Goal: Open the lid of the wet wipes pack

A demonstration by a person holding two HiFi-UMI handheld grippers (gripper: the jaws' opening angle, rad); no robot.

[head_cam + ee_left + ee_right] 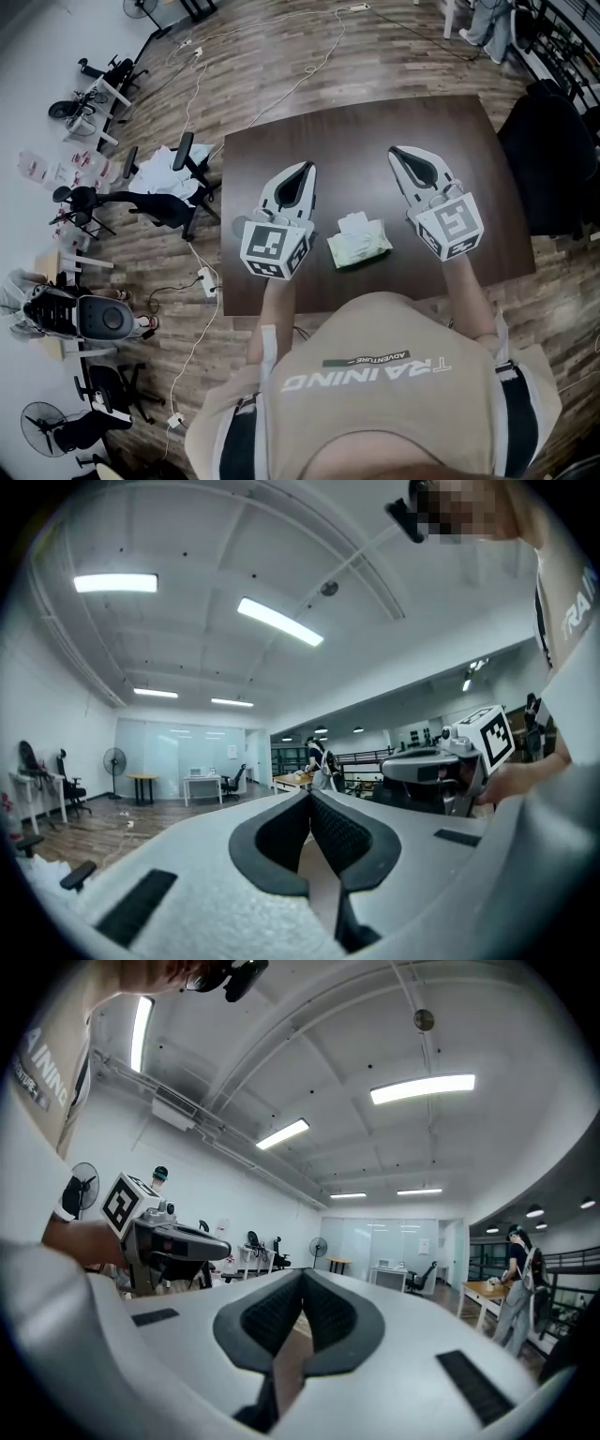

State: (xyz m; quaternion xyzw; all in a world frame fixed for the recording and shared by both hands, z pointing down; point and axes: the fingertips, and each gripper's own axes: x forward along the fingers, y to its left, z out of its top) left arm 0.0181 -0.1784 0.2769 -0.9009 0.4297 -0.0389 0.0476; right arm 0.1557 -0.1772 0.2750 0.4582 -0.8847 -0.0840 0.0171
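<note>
The wet wipes pack (358, 242) is pale green and lies flat on the dark brown table (356, 131), near its front edge. A white part (354, 223) shows at the pack's far side; I cannot tell whether it is the lid or a wipe. My left gripper (305, 169) hovers to the left of the pack and my right gripper (398, 152) to its right, both pointing away from me and both apart from the pack. In the left gripper view the left gripper (309, 794) has its tips together, holding nothing. The right gripper (302, 1274) is shut and empty too.
A black office chair (553, 159) stands at the table's right side. On the wooden floor to the left are chairs (169, 192), a power strip (206, 279) and cables. A person (517, 1288) stands at a far desk.
</note>
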